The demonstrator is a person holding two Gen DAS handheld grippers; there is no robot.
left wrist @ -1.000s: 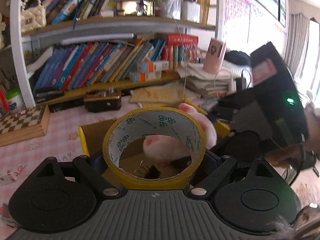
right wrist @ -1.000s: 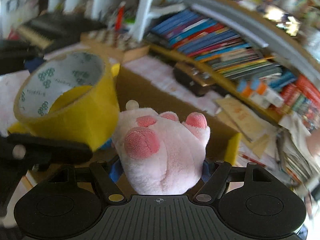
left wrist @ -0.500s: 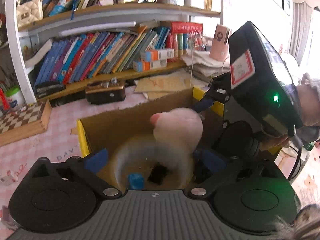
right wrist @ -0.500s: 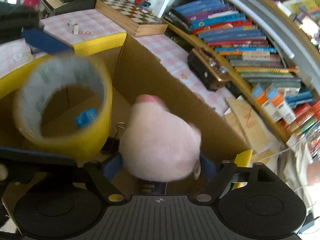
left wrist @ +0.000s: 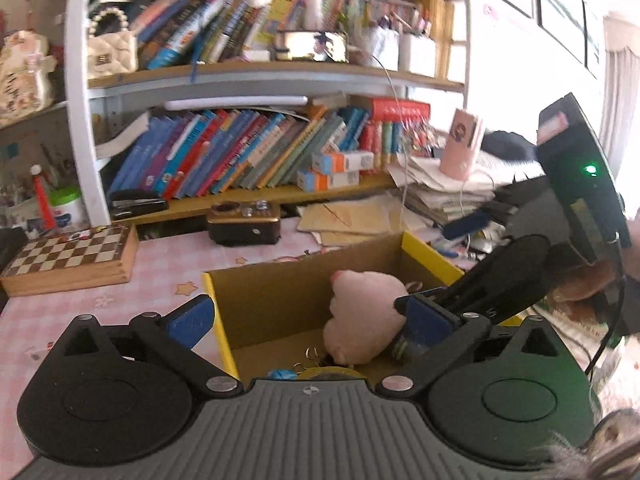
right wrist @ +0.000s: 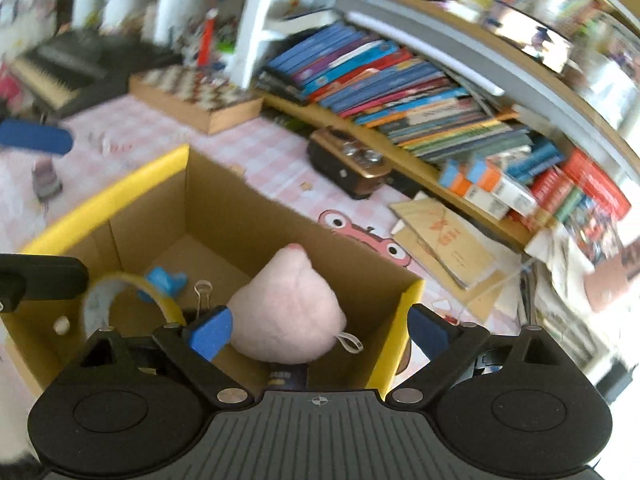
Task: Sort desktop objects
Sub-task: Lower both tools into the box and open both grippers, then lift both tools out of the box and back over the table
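Both tools stand wide and empty. The right gripper (right wrist: 318, 334) has just been opening, and the plush paw (right wrist: 286, 312) lies loose below its jaws in the cardboard box (right wrist: 120, 188). The left gripper (left wrist: 308, 320) hangs wide over the same box, with the tape roll (right wrist: 120, 300) down under it. Inside I count one paw, one tape roll, one blue scrap (right wrist: 166, 280) and at least one binder clip (right wrist: 202, 292). Beyond the box, one small thing (right wrist: 46, 180) seems left to sort.

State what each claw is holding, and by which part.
Nothing. Both the left claw and right claw are open; the tape roll and plush paw lie in the box.
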